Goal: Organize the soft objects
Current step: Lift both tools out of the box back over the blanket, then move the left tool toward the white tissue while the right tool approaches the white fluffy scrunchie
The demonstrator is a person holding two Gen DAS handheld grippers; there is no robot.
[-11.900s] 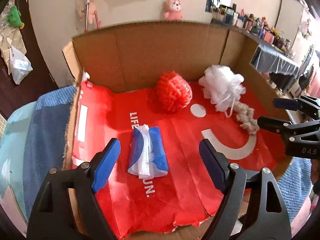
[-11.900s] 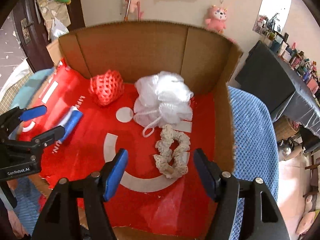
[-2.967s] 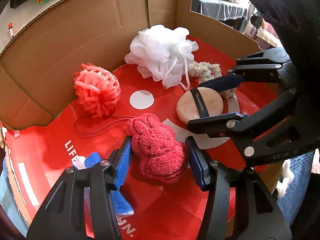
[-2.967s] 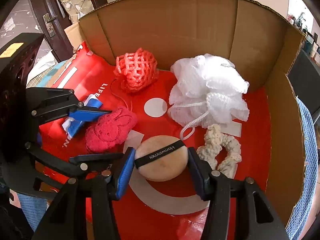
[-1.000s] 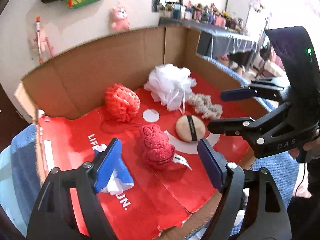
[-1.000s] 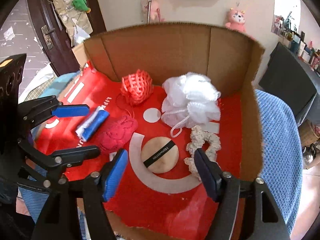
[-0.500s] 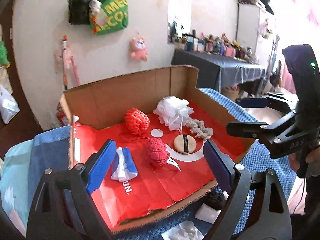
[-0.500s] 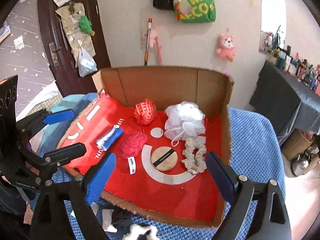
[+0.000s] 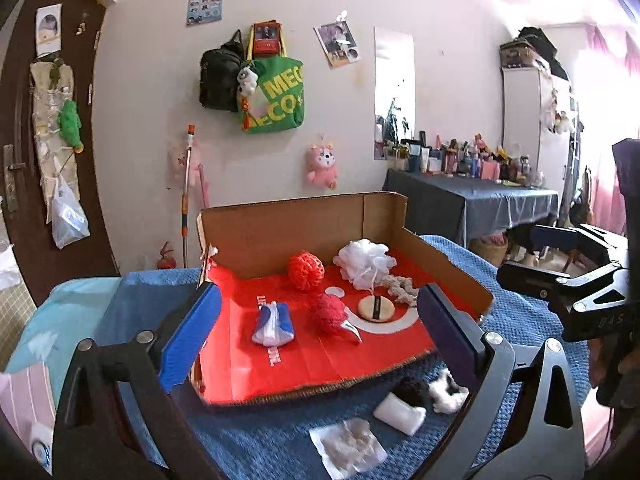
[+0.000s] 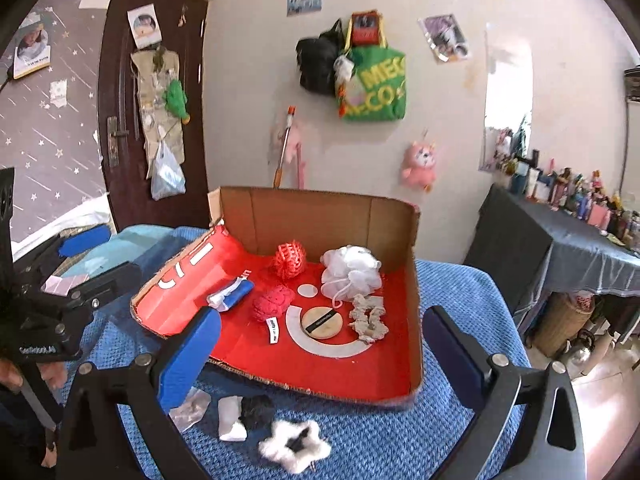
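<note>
Between placements: six soft things sit in the box, several more wait outside it on the blue cover.

The cardboard box [image 10: 396, 236] holds, from back wall to open front edge, a white mesh pouf [image 10: 350, 270], red net ball [image 10: 290, 260], tissue pack [image 10: 230, 296], red knit toy [image 10: 274, 302], scrunchie [image 10: 368, 316] and powder puff [image 10: 321, 322]. Both the left gripper [image 9: 318, 340] and right gripper [image 10: 320, 354] are empty, jaws opening wide. Next likely calls for dropping toward the black-and-white fluffy piece [image 10: 294, 444] and white pad [image 10: 231, 418] by the front edge.

A pale wall [image 9: 152, 80] carries a green bag [image 9: 276, 98] and a pink toy [image 9: 321, 165]. Left stands a dark door [image 10: 132, 92]; right, a table with dark cloth [image 10: 568, 236].
</note>
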